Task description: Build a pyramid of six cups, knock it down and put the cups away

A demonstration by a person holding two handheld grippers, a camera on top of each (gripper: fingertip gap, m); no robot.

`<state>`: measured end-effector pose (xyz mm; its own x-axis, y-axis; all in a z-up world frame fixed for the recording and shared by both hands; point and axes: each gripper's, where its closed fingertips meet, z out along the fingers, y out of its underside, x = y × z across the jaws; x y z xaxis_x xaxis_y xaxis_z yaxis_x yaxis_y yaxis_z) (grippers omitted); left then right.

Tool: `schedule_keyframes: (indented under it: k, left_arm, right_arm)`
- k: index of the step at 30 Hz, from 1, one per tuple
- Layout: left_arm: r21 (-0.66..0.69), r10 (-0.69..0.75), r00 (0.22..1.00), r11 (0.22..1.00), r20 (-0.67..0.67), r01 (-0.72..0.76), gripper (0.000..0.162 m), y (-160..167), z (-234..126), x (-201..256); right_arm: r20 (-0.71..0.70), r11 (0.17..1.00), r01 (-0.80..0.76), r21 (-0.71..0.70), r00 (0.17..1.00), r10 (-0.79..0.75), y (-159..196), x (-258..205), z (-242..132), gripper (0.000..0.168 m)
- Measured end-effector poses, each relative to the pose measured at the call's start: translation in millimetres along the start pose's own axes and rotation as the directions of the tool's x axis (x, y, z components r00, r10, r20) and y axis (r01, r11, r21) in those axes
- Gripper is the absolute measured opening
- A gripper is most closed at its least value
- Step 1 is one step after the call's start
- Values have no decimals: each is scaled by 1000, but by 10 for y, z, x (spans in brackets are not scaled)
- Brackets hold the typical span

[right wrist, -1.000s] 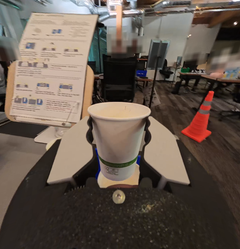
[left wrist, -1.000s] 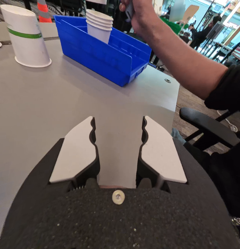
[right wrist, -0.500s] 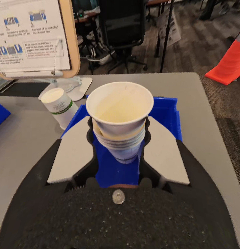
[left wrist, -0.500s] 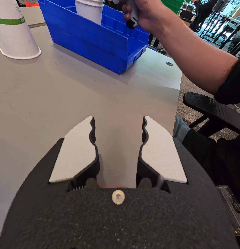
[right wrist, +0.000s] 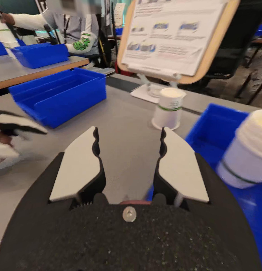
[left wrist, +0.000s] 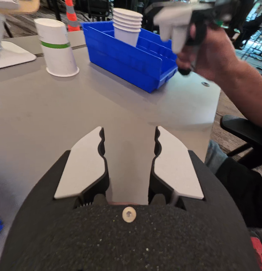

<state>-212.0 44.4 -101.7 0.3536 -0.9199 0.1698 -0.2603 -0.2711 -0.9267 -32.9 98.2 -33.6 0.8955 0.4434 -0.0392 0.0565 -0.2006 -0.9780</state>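
Observation:
A stack of several white paper cups stands upright in a blue bin at the far side of the grey table; the stack shows at the right edge of the right wrist view. One white cup with a green band stands upside down on the table left of the bin, also in the right wrist view. My left gripper is open and empty over bare table. My right gripper is open and empty, left of the bin; it shows in the left wrist view.
A second blue bin, empty, sits at the table's left. A clipboard stand with an instruction sheet is at the back. An orange cone stands on the floor beyond. The table's right edge and a black chair armrest are at right.
My right gripper let go of the cup onto the stack in the bin, opened, and swung away to the left. My left gripper stayed open and tilted up a little.

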Motion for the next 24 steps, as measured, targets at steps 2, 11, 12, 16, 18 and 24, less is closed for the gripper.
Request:
schedule_keyframes:
  k: [2, 11, 12, 16, 18, 24]
  left_arm:
    - [26, 0, 998, 1000, 57, -2, 65, -50, -46, -108]
    - [64, -61, 994, 996, 91, 56, 65, -110, -143, -259]
    - [63, -55, 994, 997, 92, 49, 65, -106, -138, -254]
    - [25, -2, 996, 1000, 90, 0, 65, -51, -88, -204]
    - [11, 22, 996, 1000, 89, -23, 65, -40, -75, -168]
    - [-1, 35, 997, 999, 67, -35, 65, -23, -59, -95]
  right_arm:
    - [-1, 1000, -3, -16, 1000, 3, 234, -400, 113, 79]
    - [51, 977, 83, -194, 996, -74, 623, -842, 474, 77]
    - [52, 970, 114, -215, 993, -106, 527, -784, 517, 76]
    - [88, 876, 260, -408, 965, -245, 149, -353, 848, 83]
    - [72, 820, 335, -464, 937, -342, -97, 64, 1131, 76]
    - [352, 525, 498, -690, 865, -357, -26, 900, 1866, 93]
